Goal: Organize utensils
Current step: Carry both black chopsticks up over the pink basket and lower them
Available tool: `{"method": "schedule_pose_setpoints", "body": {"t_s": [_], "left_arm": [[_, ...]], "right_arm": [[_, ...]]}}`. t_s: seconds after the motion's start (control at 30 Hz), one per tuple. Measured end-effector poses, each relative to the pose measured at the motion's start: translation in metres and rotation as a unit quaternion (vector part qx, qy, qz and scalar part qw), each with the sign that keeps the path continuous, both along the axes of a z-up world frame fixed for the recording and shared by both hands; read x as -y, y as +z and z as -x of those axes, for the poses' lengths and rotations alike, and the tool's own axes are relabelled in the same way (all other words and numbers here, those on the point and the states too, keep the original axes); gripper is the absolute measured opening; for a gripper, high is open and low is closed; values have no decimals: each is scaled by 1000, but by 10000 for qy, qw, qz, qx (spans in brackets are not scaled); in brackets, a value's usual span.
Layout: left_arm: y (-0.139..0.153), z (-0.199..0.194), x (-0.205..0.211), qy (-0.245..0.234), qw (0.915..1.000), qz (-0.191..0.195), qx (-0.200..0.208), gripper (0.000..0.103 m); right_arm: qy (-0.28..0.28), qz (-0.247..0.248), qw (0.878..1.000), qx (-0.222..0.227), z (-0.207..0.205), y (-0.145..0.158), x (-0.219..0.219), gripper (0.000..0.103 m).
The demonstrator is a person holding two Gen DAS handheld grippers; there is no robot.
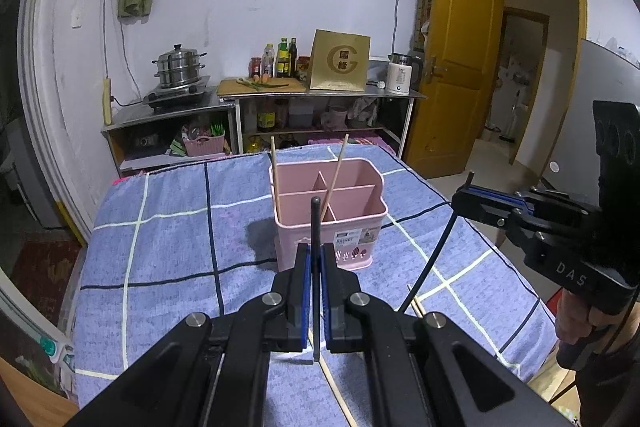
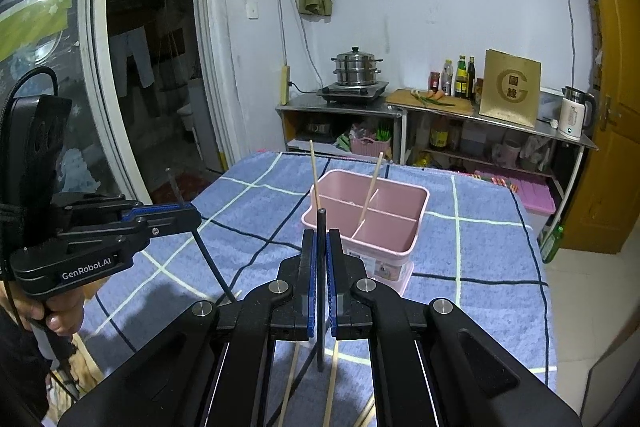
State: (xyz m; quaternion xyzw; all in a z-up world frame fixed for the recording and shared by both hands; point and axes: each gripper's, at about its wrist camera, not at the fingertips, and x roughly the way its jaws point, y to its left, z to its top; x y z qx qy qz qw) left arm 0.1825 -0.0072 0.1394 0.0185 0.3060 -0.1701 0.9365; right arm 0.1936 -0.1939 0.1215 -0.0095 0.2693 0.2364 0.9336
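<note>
We see our left gripper (image 1: 315, 259) with jaws clamped on a black chopstick (image 1: 315, 227) at frame centre, our right gripper (image 2: 320, 247) likewise pinching another black chopstick (image 2: 321, 267), pink basket (image 1: 360, 227) mid-frame on the blue checked bench (image 1: 168, 235), two wooden chopsticks (image 1: 338, 171) standing inside it.

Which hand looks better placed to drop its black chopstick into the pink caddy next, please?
Probably the left: both grippers clamp a black chopstick, but the left gripper faces the pink caddy almost squarely, while the right gripper views it off-centre.

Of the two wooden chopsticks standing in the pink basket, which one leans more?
The one in the middle of the pink basket, slanting across the dividers. The other wooden chopstick stands almost upright at the basket's left wall.
</note>
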Motion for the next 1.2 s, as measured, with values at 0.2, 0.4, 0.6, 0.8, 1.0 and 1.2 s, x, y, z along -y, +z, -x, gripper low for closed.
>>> {"method": "schedule_pose_setpoints", "body": {"t_s": [0.2, 0.4, 0.6, 0.8, 1.0, 1.2], "left_arm": [[20, -10, 4, -39, 10000, 50, 71, 4], [48, -27, 3, 8, 9996, 150, 228, 4], [79, -46, 0, 100, 9987, 222, 456, 4], [101, -65, 2, 142, 9974, 259, 659, 4], [103, -92, 7, 186, 9970, 234, 711, 4], [87, -117, 7, 223, 9971, 264, 674, 4]], "right_arm": [[-41, -67, 9998, 158, -6, 15, 2, 4], [-64, -207, 9989, 410, -15, 37, 2, 4], [-111, -369, 9966, 735, -28, 64, 3, 4], [-160, -543, 9941, 927, -43, 79, 5, 4], [-259, -588, 9925, 1041, -66, 82, 5, 4], [-279, -646, 9924, 1012, -84, 72, -1, 4]]}}
